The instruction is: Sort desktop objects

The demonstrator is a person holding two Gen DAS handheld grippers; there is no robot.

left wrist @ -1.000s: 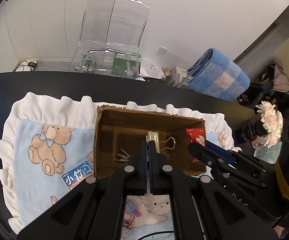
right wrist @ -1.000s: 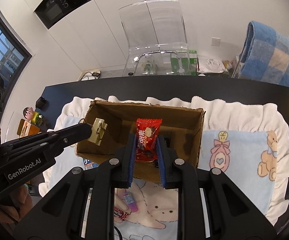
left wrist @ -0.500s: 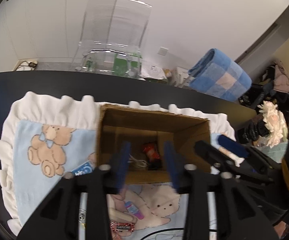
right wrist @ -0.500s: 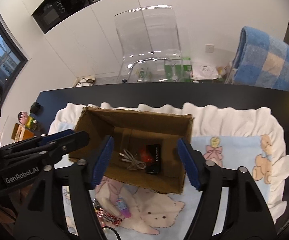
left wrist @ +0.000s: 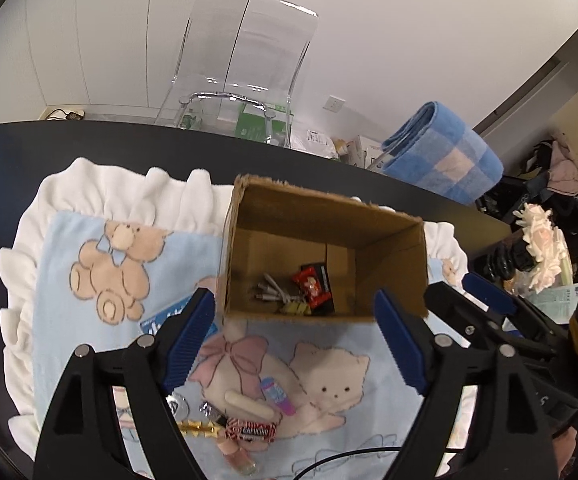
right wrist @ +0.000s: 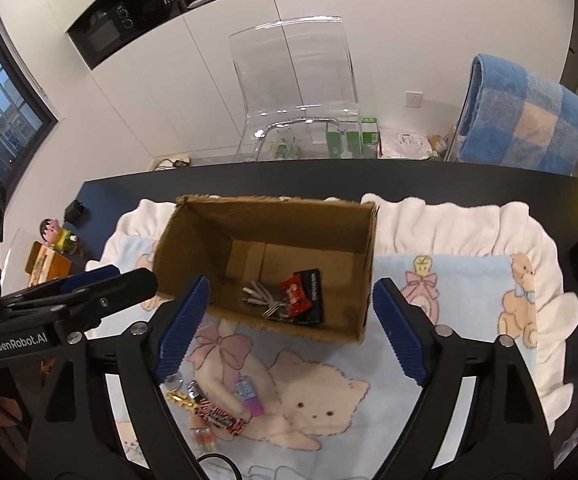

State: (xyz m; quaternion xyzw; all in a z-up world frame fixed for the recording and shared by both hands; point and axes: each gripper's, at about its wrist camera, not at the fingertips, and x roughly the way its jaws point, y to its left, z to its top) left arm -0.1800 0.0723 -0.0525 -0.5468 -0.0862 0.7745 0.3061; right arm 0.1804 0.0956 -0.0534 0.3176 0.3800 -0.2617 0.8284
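An open cardboard box [left wrist: 393,252] [right wrist: 193,236] stands on a baby blanket [left wrist: 101,240] [right wrist: 465,280]. Inside lie a red snack packet [left wrist: 309,286] [right wrist: 295,294], a black packet [right wrist: 313,300], a cable with metal plugs [left wrist: 269,292] [right wrist: 257,294] and a gold binder clip [left wrist: 295,308]. My left gripper [left wrist: 295,340] is open, empty, just in front of the box. My right gripper [right wrist: 289,336] is open too, empty, over the box's near wall. On the blanket near me lie a striped candy bar [left wrist: 251,432] [right wrist: 221,416], a pink tube [left wrist: 277,396] [right wrist: 249,396], a gold clip [left wrist: 195,428] and a blue card [left wrist: 161,320].
A black table [left wrist: 89,148] carries the blanket. A clear chair [left wrist: 245,56] and a blue checked blanket roll [left wrist: 445,160] stand behind it. White flowers [left wrist: 541,240] are at the right, a small figurine [right wrist: 55,234] at the left. A black cable [left wrist: 329,460] lies near me.
Both grippers opened wide and pulled back from the box. The binder clip left my left gripper and the red packet left my right one; both now lie in the box.
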